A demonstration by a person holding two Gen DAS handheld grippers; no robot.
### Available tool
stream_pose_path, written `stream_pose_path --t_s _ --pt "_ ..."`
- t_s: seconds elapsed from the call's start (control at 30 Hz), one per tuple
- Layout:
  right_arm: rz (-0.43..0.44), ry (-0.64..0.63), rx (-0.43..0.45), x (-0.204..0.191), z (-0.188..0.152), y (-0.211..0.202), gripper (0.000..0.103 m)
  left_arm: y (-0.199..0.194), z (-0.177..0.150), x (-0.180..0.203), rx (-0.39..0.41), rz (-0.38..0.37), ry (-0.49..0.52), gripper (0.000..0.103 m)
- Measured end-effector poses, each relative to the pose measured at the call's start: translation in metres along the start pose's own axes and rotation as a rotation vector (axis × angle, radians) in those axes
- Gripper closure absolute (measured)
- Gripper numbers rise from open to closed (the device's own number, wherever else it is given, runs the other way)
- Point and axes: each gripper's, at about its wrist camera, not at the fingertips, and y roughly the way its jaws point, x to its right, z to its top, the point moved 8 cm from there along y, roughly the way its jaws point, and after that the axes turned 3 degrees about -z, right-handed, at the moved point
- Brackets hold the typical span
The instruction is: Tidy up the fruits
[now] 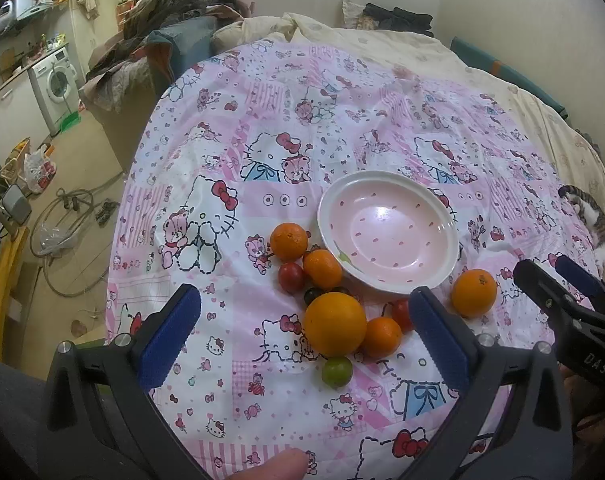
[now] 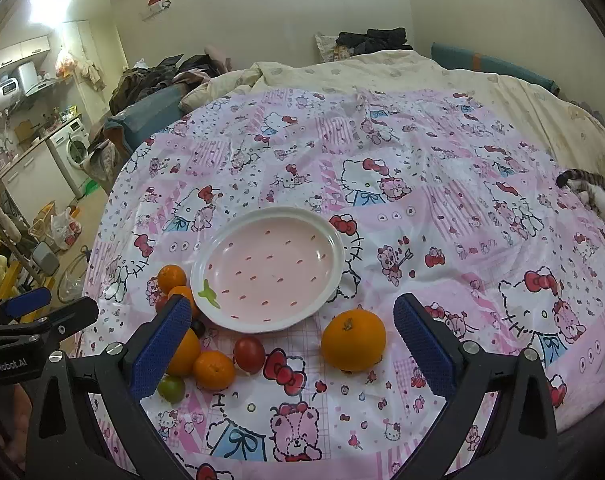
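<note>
Pink cartoon-print cloth (image 2: 442, 208) covers a bed and serves as the work surface; its glossy, wrinkled face suggests poor grip for round fruit. All positions below refer to the pink plate (image 2: 206, 258), which is empty.

Left gripper (image 1: 304, 334): jaws spread wide, holding nothing, aimed at the large orange (image 1: 335, 323) near the plate's front rim. Right gripper (image 2: 292, 346): jaws spread, empty, with a second orange (image 2: 353, 340) between them, just in front of the plate.

Handling, as judged:
- Oranges: firm, fairly heavy, prone to roll. Close across the widest part.
- Mandarins (image 1: 289, 241), left of the plate: lighter, with softer peel.
- Red tomato (image 2: 249, 354) and green fruit (image 1: 337, 372), both in front of the plate: smooth, thin-skinned, easily bruised. Apply light pressure.
- Plate: looks ceramic, so release fruit low.

Limits of view: a dark fruit (image 1: 313, 295) sits mostly behind the large orange, identity unclear. A cat (image 2: 594, 196), far right of the plate, is cut off by the frame edge
</note>
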Motion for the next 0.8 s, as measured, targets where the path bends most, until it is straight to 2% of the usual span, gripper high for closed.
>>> stream_pose_path --t_s 0.8 --pt "0.008 0.006 -0.003 0.0011 0.0008 0.0008 0.000 0.0002 -0.0021 -0.0052 -0.007 0.023 0.005 0.000"
